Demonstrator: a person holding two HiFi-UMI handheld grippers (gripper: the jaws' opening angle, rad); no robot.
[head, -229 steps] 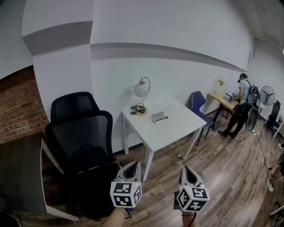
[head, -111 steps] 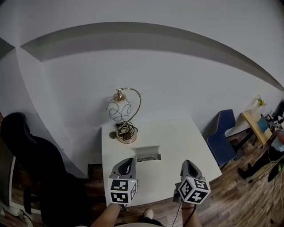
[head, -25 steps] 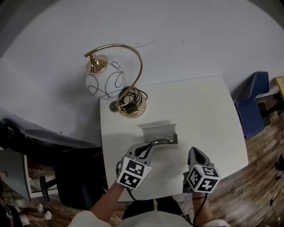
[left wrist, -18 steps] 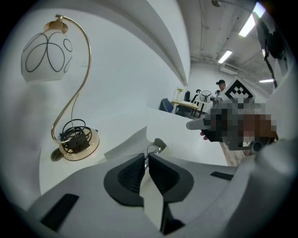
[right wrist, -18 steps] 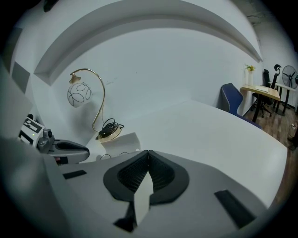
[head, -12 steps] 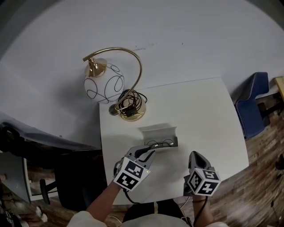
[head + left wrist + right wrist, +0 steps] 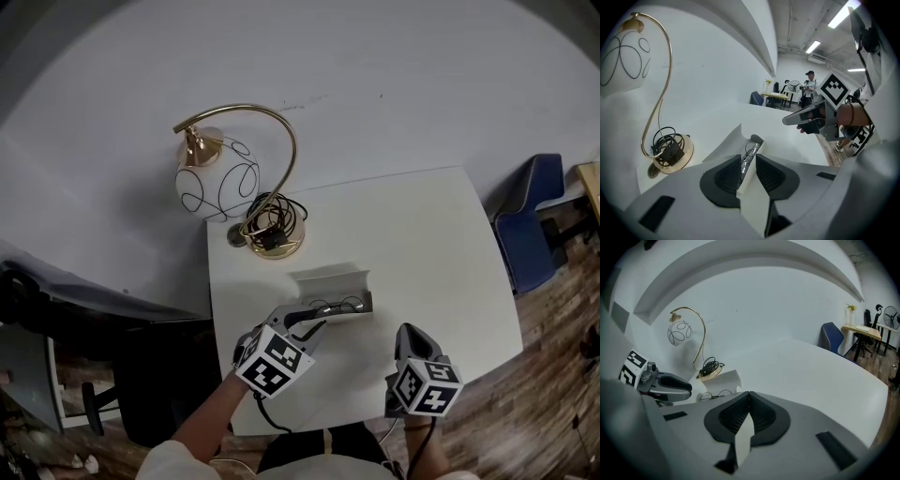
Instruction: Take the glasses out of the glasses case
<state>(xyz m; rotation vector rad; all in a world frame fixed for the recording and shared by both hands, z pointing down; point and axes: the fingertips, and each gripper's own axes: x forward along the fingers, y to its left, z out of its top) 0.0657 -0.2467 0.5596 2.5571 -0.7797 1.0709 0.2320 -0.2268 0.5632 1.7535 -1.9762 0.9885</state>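
An open white glasses case lies mid-table, with wire-framed glasses along its front edge. My left gripper is at the case's left end and its jaws have just been opening. In the left gripper view the left gripper is open, with the glasses just ahead of the tips and their near end reaching into the gap; the pads do not press on them. My right gripper hovers to the right of the case, near the table's front. The right gripper is shut on nothing, with the case ahead to its left.
A gold arc lamp with a white globe and a coiled black cable on its base stands at the back left of the white table. A blue chair is to the right and a black office chair to the left.
The left gripper's jaws have opened at the case's left end and the gripper has rolled slightly. The right gripper has stayed where it was.
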